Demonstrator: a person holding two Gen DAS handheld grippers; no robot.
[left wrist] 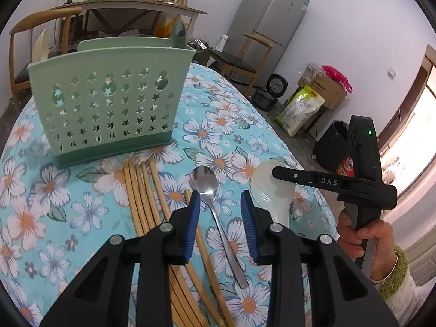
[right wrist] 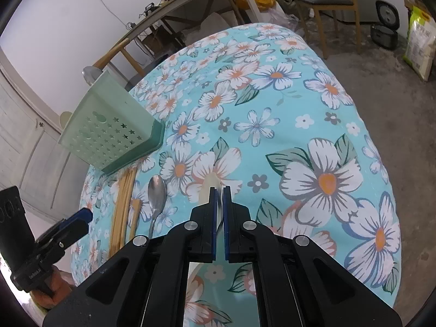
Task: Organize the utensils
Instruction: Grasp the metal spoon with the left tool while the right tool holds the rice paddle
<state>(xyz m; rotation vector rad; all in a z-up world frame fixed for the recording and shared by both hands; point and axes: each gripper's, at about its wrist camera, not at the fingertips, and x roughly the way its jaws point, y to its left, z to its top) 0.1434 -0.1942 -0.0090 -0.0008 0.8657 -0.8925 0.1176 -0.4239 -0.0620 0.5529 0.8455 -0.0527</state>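
Note:
A green utensil holder (left wrist: 109, 98) with star holes stands on the floral tablecloth (left wrist: 226, 125); it also shows in the right wrist view (right wrist: 109, 133). In front of it lie several wooden chopsticks (left wrist: 141, 196), a metal spoon (left wrist: 215, 212) and a white plastic spoon (left wrist: 272, 193). My left gripper (left wrist: 221, 204) is open, its fingers either side of the metal spoon's neck, just above it. My right gripper (right wrist: 219, 193) is shut on the white plastic spoon (right wrist: 209, 184), whose bowl sticks out beyond the fingertips. The right gripper also shows in the left wrist view (left wrist: 278, 174).
Wooden chairs (left wrist: 245, 60) and a cluttered side table (left wrist: 130, 2) stand behind the table. A fridge (left wrist: 267, 24), rice cookers, bags and a box sit on the floor to the right. The tablecloth's right half (right wrist: 327, 163) carries only its pattern.

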